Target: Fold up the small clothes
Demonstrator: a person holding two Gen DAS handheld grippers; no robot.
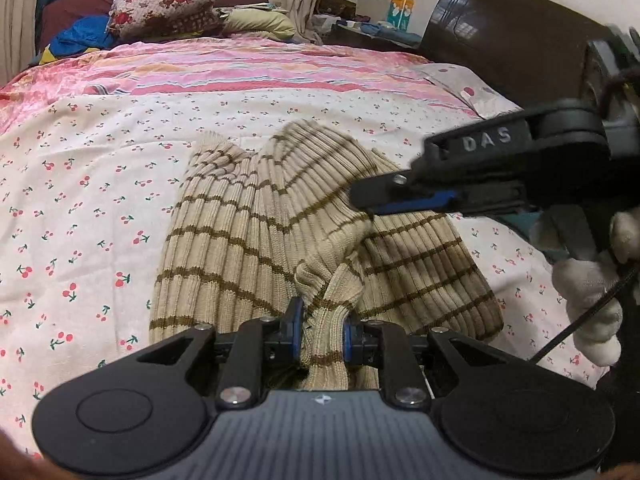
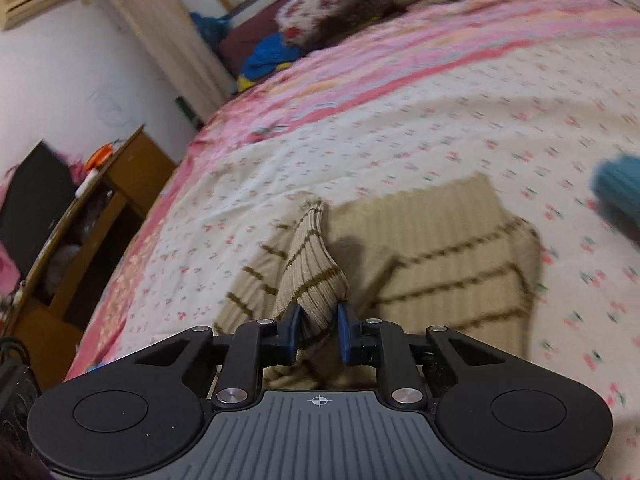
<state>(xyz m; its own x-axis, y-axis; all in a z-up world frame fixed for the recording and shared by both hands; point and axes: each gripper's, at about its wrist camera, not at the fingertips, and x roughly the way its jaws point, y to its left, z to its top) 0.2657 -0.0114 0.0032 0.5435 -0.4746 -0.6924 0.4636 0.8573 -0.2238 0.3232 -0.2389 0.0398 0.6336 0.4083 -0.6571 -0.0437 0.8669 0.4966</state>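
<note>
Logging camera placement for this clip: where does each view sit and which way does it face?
Left wrist: on the left gripper, looking up the bed toward the pillows; right gripper and gloved hand show.
Right wrist: on the right gripper, tilted, facing the bed's left edge and a wooden cabinet.
Shared: the striped beige sweater, pinched by both grippers.

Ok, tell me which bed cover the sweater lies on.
The cherry-print sheet: white with red cherries, under the sweater. The pink striped quilt lies beyond it.

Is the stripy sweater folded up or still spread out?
Partly folded: both hand-held grippers pinch the sweater, lifting bunched parts over the rest.
</note>
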